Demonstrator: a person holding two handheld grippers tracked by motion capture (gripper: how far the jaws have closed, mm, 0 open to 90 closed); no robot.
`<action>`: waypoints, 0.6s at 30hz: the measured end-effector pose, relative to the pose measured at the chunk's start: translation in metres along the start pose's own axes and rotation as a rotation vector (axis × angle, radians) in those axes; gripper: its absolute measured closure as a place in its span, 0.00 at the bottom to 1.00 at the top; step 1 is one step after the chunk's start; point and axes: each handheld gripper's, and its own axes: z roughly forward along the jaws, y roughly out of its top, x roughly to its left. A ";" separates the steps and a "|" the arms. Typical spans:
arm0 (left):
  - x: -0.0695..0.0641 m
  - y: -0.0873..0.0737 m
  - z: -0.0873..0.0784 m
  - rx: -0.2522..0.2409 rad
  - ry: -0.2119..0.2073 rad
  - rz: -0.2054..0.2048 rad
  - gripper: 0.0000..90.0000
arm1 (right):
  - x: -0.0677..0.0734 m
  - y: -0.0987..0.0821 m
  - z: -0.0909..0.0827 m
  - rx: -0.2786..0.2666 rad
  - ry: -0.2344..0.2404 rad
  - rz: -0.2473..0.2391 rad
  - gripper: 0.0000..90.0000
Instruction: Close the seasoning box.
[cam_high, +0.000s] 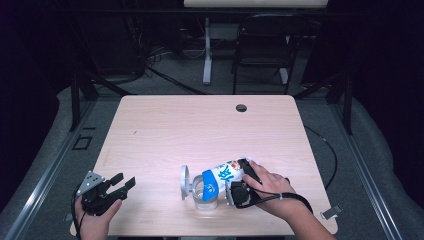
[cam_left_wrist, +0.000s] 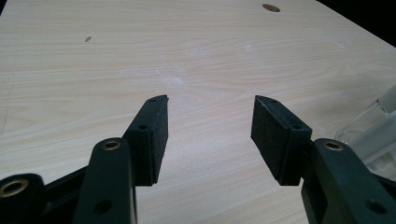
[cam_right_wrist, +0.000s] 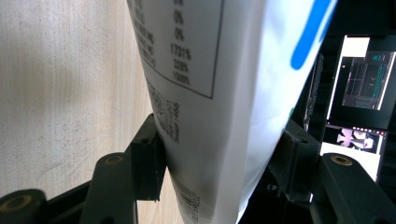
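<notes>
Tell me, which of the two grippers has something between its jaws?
The right gripper: its jaws clamp a white carton tipped over a clear glass. The left gripper is open.

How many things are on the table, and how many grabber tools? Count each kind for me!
White tilted bottle with blue label, held in the right gripper: 1
Clear glass cup under the bottle's mouth: 1
Round white lid, hinged open at the bottle's mouth: 1
Black two-jaw grippers, counting the open left gripper: 2
Total: 5
</notes>
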 end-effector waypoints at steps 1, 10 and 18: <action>0.001 0.000 0.000 0.001 0.000 -0.003 0.52 | 0.000 0.000 0.000 0.001 0.001 0.000 0.49; 0.001 0.000 0.000 0.000 -0.001 -0.005 0.52 | -0.002 0.002 -0.001 0.014 -0.008 -0.034 0.49; 0.001 -0.001 0.001 -0.003 -0.001 -0.007 0.52 | -0.001 0.002 0.000 0.013 -0.017 -0.031 0.49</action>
